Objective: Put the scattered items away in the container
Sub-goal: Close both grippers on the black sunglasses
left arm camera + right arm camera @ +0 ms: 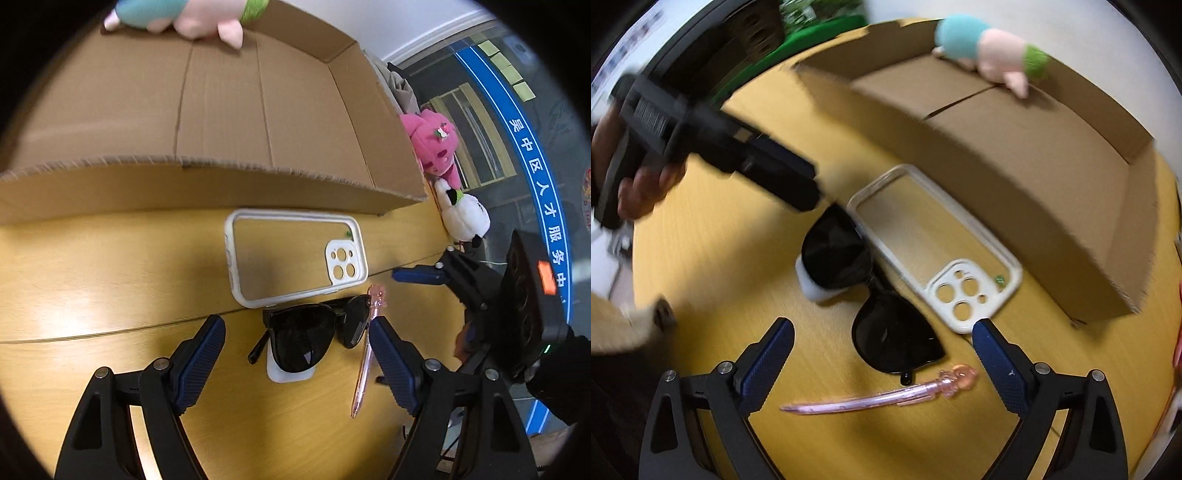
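My left gripper (295, 354) hangs with its jaws wide apart and nothing between the pads, above the black sunglasses (314, 332) on the yellow table (110, 280); my right gripper (882, 365) is likewise spread and empty over the same sunglasses and the pink pen (871, 397). The white phone case (295, 258) lies flat between the sunglasses and the near wall of the cardboard box (221, 110), where a plush toy (184, 16) rests against the far wall.

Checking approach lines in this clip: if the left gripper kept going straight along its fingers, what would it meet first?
Most likely the black sunglasses, which lie centred between the open left gripper fingers, one lens resting on a small white object. The pink pen sits beside one finger; depth is unclear.
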Motion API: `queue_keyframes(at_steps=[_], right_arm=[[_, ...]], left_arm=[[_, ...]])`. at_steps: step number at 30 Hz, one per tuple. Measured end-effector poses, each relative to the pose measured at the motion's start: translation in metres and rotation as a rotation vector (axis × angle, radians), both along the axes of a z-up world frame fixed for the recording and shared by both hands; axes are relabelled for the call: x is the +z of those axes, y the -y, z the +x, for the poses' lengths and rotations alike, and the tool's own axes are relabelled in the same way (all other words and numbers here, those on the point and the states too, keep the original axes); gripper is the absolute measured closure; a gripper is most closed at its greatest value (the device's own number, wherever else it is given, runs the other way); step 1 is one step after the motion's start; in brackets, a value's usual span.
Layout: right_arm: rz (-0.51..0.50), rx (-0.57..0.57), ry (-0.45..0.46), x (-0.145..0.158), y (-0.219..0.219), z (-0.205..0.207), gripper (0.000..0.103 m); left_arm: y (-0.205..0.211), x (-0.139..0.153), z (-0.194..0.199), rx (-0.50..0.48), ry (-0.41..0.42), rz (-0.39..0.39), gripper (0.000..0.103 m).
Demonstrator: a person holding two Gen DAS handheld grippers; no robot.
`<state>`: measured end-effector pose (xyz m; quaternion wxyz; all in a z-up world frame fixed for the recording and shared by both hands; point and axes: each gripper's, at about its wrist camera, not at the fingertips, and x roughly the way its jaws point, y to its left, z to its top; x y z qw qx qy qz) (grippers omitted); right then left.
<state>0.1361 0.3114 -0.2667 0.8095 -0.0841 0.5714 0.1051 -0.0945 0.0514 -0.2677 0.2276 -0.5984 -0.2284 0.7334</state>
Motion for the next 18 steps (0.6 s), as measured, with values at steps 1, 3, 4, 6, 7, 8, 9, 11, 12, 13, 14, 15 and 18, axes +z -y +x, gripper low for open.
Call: queue_keyframes(at_steps=[1, 3, 4, 6, 7, 8, 9, 11, 12, 13, 14, 15, 18], right_arm=[[-0.022, 0.027, 0.000, -0.005, -0.005, -0.001, 0.004], [-0.072, 0.074, 0.002, -0.015, -0.015, -0.004, 0.005], [-0.093, 0.093, 0.001, -0.019, -0.019, -0.005, 0.006], [-0.127, 0.115, -0.003, -0.027, -0.025, -0.006, 0.013], [-0.139, 0.117, -0.006, -0.031, -0.026, -0.006, 0.015], [-0.150, 0.115, -0.013, -0.035, -0.027, -0.005, 0.019], [-0.152, 0.113, -0.021, -0.038, -0.027, -0.005, 0.022], [-0.153, 0.119, -0.034, -0.044, -0.030, -0.006, 0.031], [-0.144, 0.126, -0.033, -0.044, -0.031, -0.007, 0.034], [-0.138, 0.130, -0.033, -0.044, -0.032, -0.007, 0.035], [-0.136, 0.134, -0.032, -0.043, -0.034, -0.008, 0.038], [-0.132, 0.137, -0.033, -0.043, -0.035, -0.008, 0.044], [-0.114, 0.133, -0.047, -0.044, -0.039, -0.009, 0.046]], left_arm=[[-0.002, -0.004, 0.000, -0.005, 0.002, 0.012, 0.023], [-0.004, -0.011, -0.001, -0.011, 0.011, 0.042, 0.023], [-0.005, -0.015, -0.001, -0.010, 0.018, 0.042, 0.023], [-0.009, -0.023, -0.001, -0.012, 0.031, 0.037, 0.023], [-0.010, -0.025, 0.000, -0.015, 0.036, 0.037, 0.023], [-0.012, -0.027, 0.000, -0.020, 0.040, 0.035, 0.023], [-0.015, -0.028, 0.001, -0.025, 0.042, 0.035, 0.024], [-0.018, -0.030, 0.001, -0.031, 0.043, 0.033, 0.025], [-0.019, -0.030, 0.001, -0.031, 0.040, 0.036, 0.025], [-0.021, -0.030, 0.001, -0.030, 0.038, 0.038, 0.026], [-0.022, -0.030, 0.000, -0.032, 0.037, 0.036, 0.028], [-0.024, -0.030, 0.000, -0.040, 0.033, 0.029, 0.030], [-0.033, -0.029, -0.001, -0.078, 0.019, -0.006, 0.032]])
